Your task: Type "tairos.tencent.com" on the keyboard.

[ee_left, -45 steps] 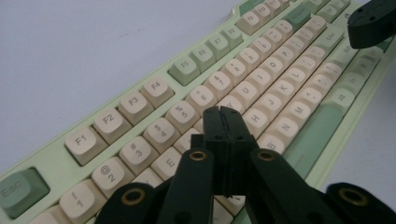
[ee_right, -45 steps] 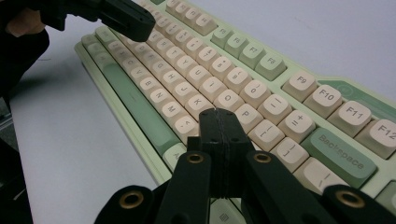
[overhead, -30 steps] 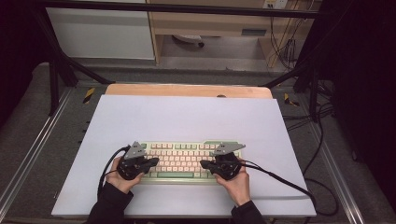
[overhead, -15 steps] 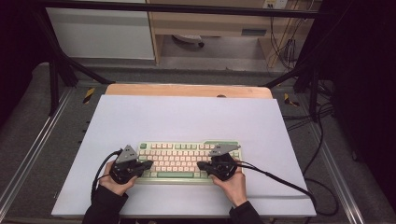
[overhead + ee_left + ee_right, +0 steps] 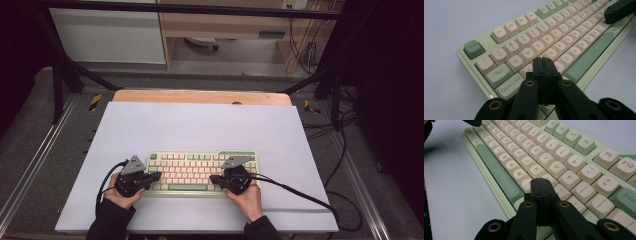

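A pale green keyboard [image 5: 200,161] with cream keys lies on the white table top [image 5: 200,127], near its front edge. My left gripper [image 5: 156,176] hovers over the keyboard's left end with its jaws pressed together and nothing between them. In the left gripper view its tip [image 5: 543,60] sits above the keys right of Caps Lock [image 5: 509,83]. My right gripper [image 5: 213,178] is shut and empty too, low over the right half of the keyboard [image 5: 554,157]. Its tip [image 5: 540,181] stands over the keys below K and L. Whether either tip touches a key is hidden.
A wooden strip [image 5: 200,96] borders the table's far edge. Metal frame rails [image 5: 35,160] run along both sides. A black cable [image 5: 300,195] trails from the right gripper across the table's front right. Bare table top lies beyond the keyboard.
Both grippers have shifted a little to the left along the keyboard, the left one more. The keyboard has stayed in place and both grippers stayed shut.
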`<control>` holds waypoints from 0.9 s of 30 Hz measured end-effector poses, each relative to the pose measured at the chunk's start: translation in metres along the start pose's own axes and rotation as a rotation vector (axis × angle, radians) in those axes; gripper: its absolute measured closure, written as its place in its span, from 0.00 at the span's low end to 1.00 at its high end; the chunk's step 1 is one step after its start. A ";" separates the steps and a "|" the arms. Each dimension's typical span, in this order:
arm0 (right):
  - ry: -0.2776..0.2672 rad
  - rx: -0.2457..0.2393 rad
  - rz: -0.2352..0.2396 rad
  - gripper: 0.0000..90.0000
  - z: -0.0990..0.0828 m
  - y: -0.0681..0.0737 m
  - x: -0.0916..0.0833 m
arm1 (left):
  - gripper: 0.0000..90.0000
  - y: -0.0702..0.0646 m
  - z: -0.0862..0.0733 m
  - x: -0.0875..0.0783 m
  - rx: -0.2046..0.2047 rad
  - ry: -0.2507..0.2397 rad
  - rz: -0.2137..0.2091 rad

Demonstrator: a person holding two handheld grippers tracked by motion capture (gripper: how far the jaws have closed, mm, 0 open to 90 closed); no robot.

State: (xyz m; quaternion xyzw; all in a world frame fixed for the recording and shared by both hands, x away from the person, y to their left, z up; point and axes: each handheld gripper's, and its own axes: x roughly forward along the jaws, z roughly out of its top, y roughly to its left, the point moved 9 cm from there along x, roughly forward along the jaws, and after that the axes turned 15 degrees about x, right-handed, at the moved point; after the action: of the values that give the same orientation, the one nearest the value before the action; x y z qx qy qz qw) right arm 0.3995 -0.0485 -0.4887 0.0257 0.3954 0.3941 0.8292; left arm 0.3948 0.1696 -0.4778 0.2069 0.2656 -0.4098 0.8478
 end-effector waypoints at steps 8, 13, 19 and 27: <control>0.007 -0.007 -0.005 1.00 -0.003 -0.001 0.003 | 1.00 0.000 -0.001 0.000 0.001 0.001 0.000; -0.001 -0.004 -0.005 1.00 0.000 0.000 -0.001 | 1.00 0.000 0.000 -0.001 -0.001 -0.002 0.001; -0.024 -0.012 -0.018 1.00 0.006 -0.001 -0.011 | 1.00 0.000 0.000 -0.002 0.000 -0.004 0.001; -0.048 -0.005 -0.026 1.00 0.011 -0.006 -0.022 | 1.00 -0.001 0.003 -0.003 0.005 -0.010 -0.001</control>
State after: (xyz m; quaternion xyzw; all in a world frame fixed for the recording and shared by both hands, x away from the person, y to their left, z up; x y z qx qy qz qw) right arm 0.4023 -0.0649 -0.4694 0.0281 0.3749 0.3836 0.8435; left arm 0.3931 0.1691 -0.4739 0.2066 0.2605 -0.4120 0.8484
